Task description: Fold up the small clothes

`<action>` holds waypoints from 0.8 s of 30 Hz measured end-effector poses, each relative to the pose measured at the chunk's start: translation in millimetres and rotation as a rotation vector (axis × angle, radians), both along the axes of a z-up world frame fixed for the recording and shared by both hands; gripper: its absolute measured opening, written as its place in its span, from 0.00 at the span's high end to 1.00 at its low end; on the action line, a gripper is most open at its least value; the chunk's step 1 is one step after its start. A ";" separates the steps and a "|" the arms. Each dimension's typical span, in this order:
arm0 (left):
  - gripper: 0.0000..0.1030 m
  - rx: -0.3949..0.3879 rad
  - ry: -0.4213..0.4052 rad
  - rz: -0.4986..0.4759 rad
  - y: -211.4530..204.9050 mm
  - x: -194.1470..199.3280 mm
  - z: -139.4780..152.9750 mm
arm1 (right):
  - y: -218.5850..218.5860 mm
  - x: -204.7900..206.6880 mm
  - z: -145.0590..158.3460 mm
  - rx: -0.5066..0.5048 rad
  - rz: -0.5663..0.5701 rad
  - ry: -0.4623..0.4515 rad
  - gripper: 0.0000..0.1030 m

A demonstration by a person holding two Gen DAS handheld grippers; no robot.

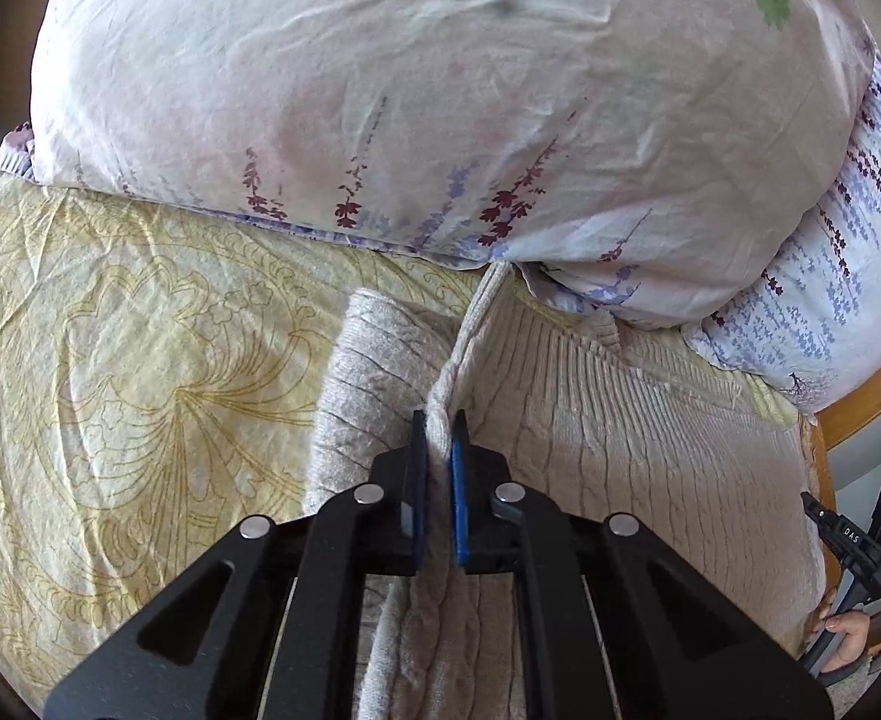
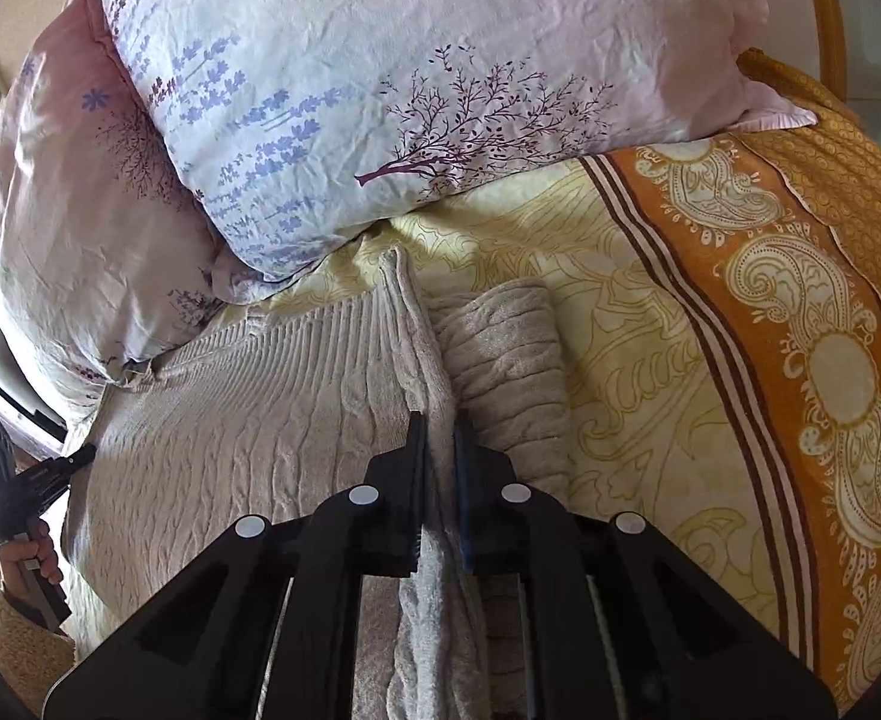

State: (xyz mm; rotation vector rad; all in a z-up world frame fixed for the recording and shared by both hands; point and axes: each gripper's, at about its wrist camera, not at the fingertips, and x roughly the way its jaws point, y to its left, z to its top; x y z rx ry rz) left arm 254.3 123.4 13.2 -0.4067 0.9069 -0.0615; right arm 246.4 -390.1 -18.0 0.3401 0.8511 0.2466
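Knit sweater (image 1: 590,432): beige, lying on the yellow bedsheet (image 1: 110,330), spread mostly right of the left jaws.
Left gripper (image 1: 440,426): clamped on a raised ridge of knit (probably the fold edge).
Right gripper (image 2: 440,426): pinching a similar ridge, folded sleeve (image 2: 500,348) just right.
Pillows (image 2: 350,90): beyond the jaws.
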 end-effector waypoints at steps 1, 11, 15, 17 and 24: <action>0.91 -0.009 0.001 -0.003 1.3 -2.1 0.0 | 0.4 -0.9 1.6 -0.007 -0.004 0.000 0.91; 0.41 -0.172 -0.052 -0.024 48.6 -44.0 15.0 | 29.6 -32.3 53.5 -0.100 -0.030 -0.214 0.18; 0.37 -0.147 -0.016 -0.074 46.4 -48.7 8.4 | 76.8 -23.9 52.8 -0.092 0.150 -0.111 0.14; 0.35 -0.107 -0.002 -0.088 35.1 -44.5 4.2 | 102.0 -22.5 46.9 -0.187 0.168 -0.093 0.11; 0.33 -0.063 0.041 -0.138 16.8 -36.8 -6.2 | 139.9 -22.4 29.7 -0.432 0.113 -0.114 0.01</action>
